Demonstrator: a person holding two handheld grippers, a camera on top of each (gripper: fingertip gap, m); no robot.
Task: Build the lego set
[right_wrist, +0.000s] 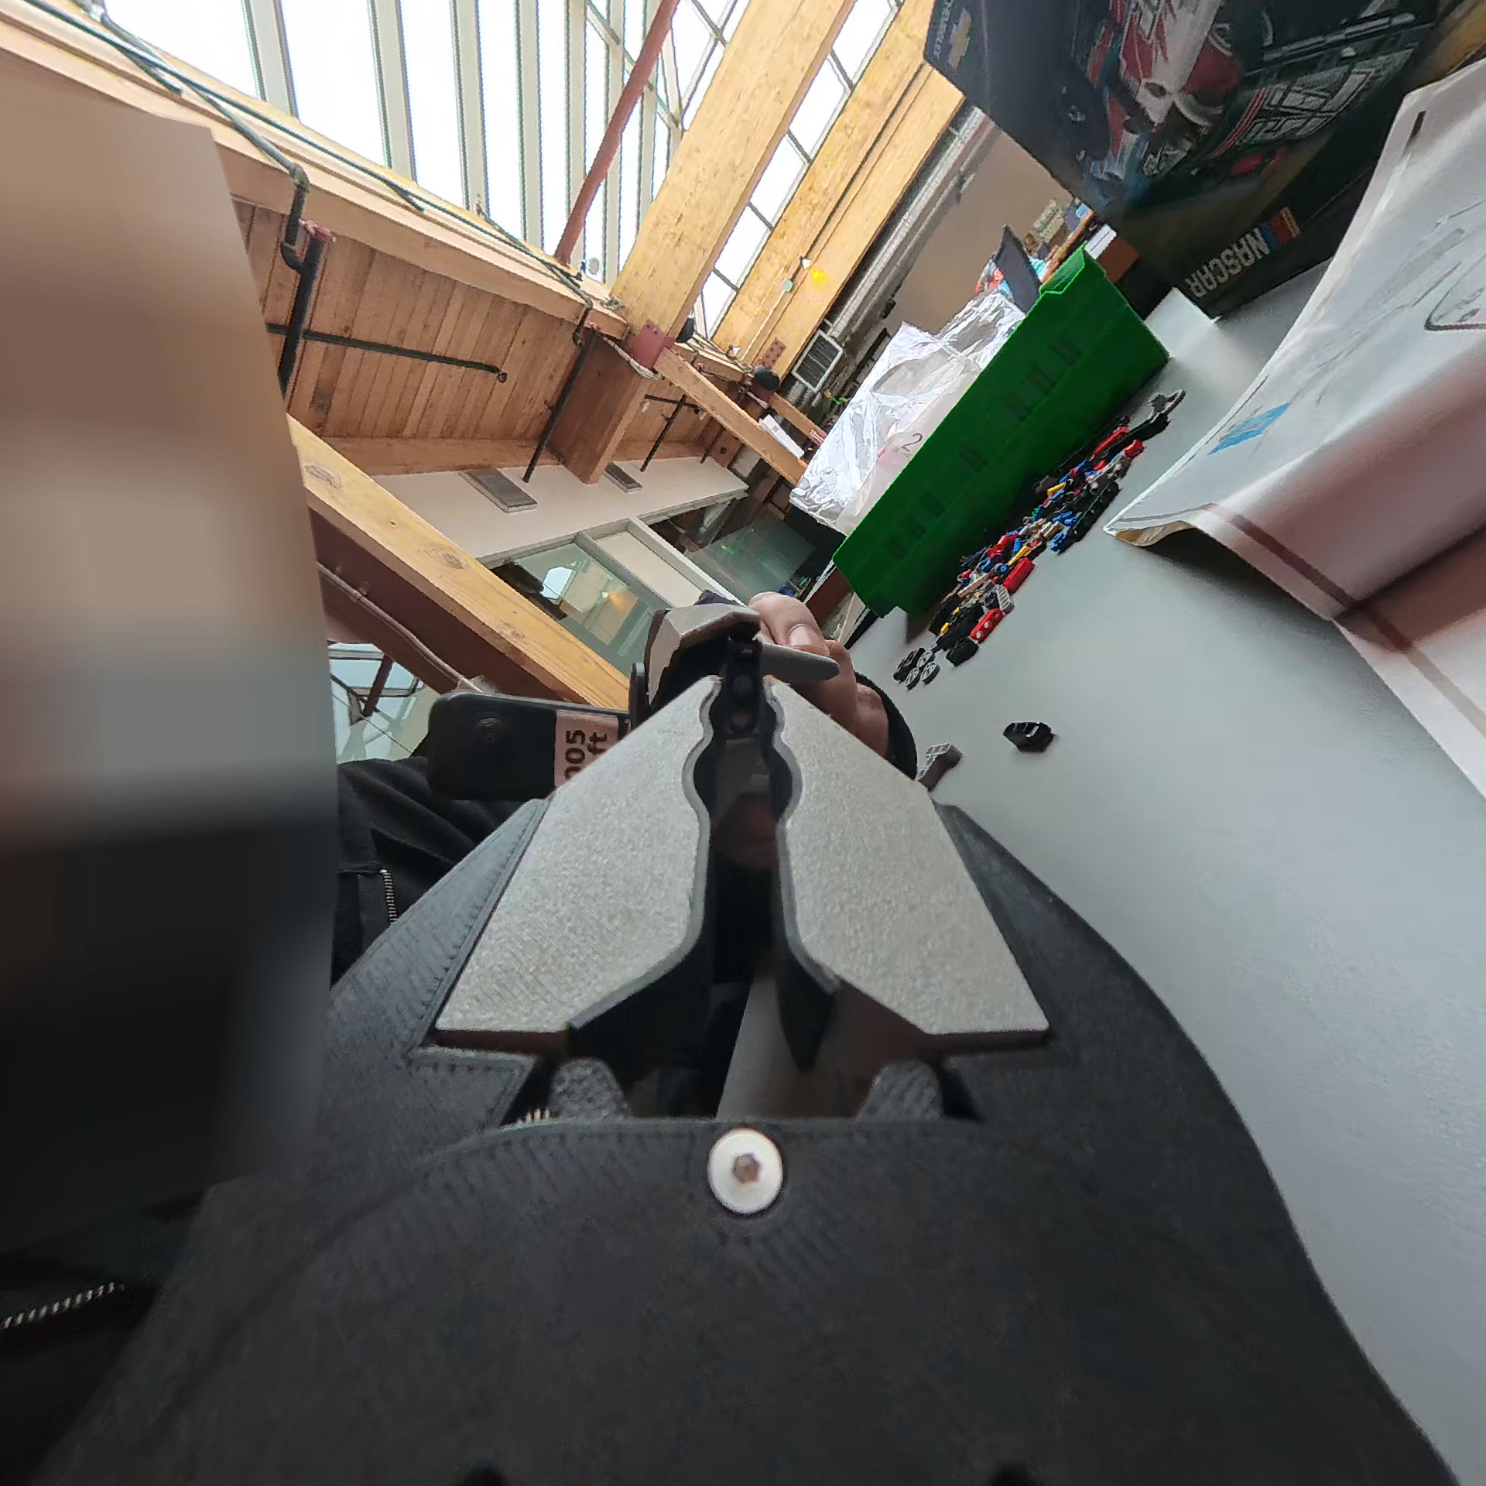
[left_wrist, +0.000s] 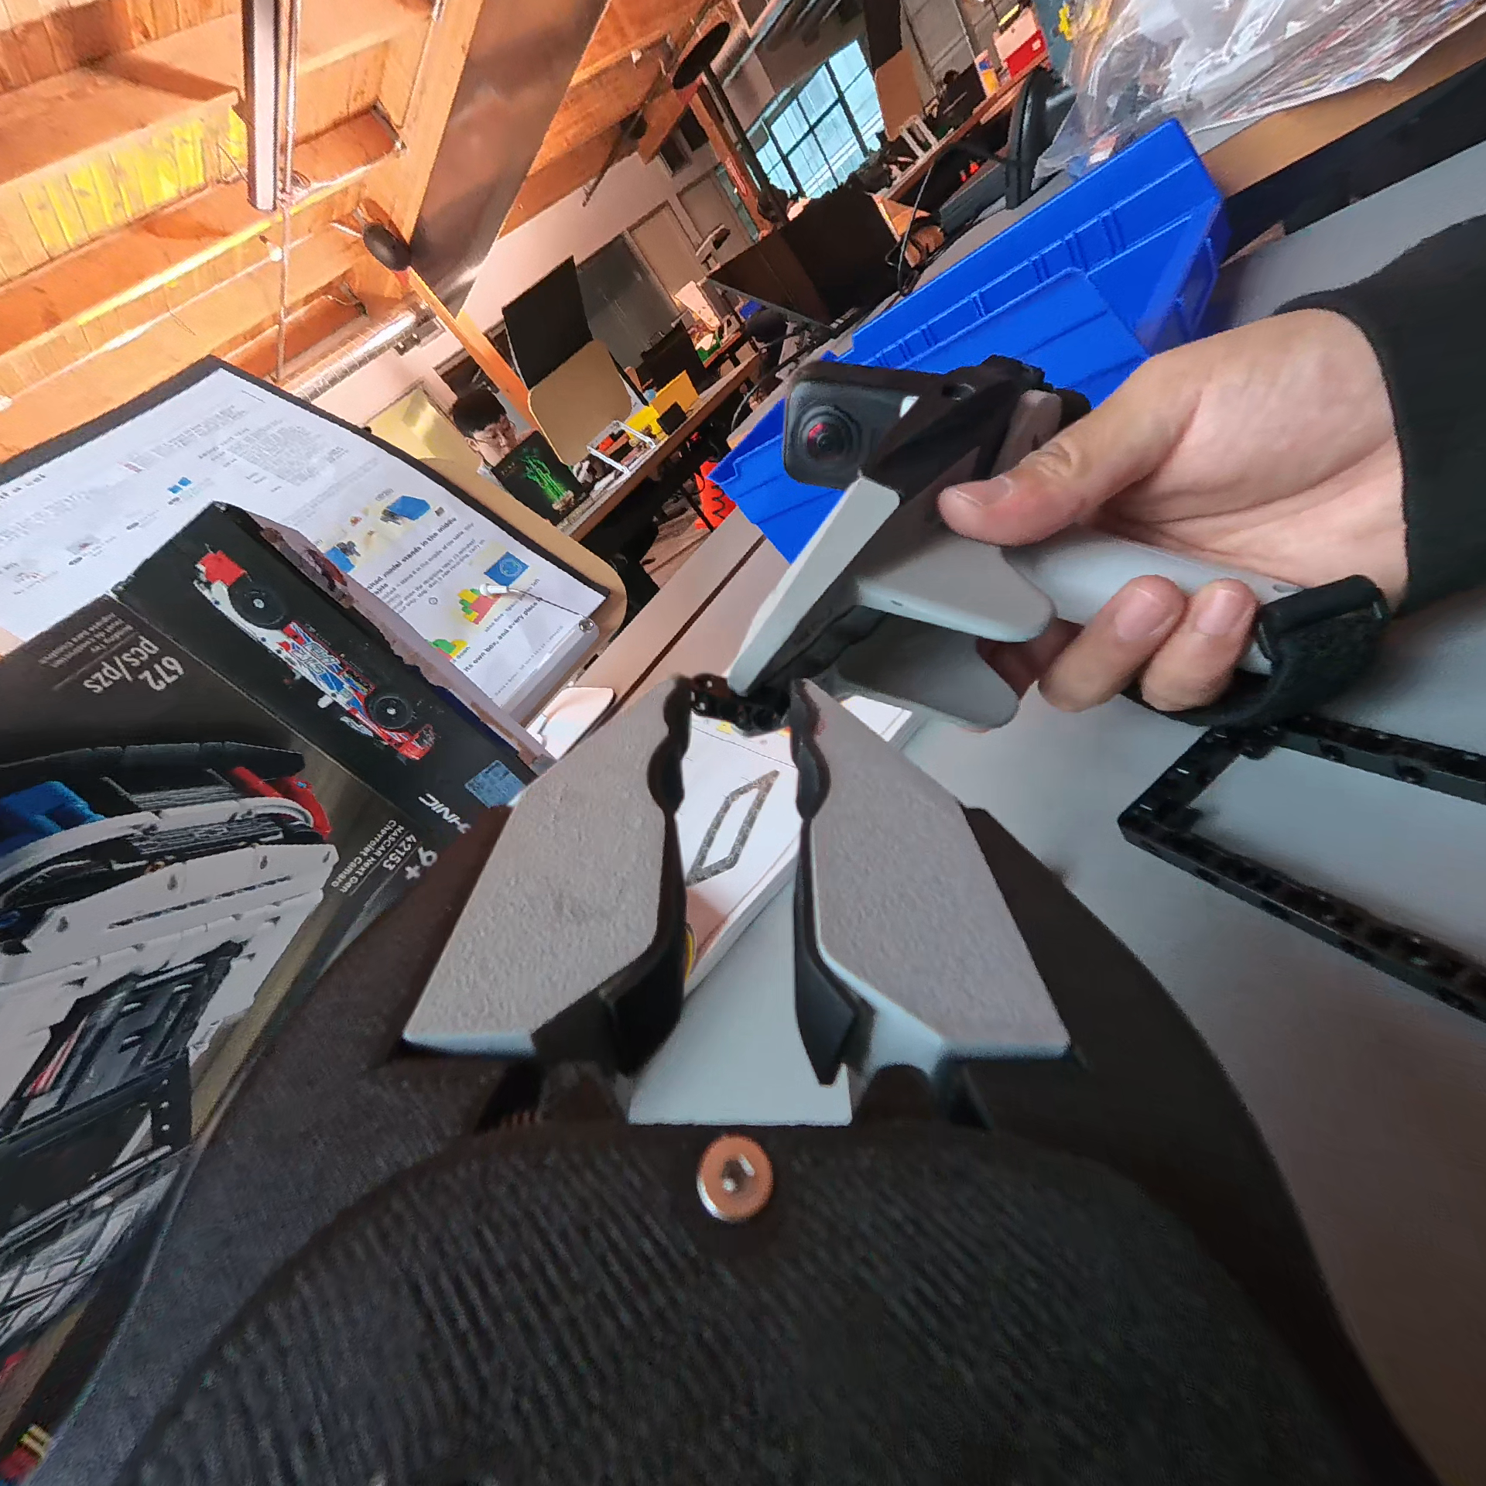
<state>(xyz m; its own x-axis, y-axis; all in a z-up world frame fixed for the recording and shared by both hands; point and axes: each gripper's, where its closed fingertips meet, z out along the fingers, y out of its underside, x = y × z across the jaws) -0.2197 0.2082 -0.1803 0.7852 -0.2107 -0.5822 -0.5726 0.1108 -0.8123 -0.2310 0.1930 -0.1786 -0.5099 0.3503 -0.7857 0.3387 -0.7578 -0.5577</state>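
Both tongs meet tip to tip above the counter. Left tongs are nearly closed on a small black piece. Right tongs pinch a black beam, long axis along the fingers, pointing at the left pair.

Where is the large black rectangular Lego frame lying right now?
In the left wrist view the black frame lies flat on the grey table at the right edge, just below the hand holding the right tongs.
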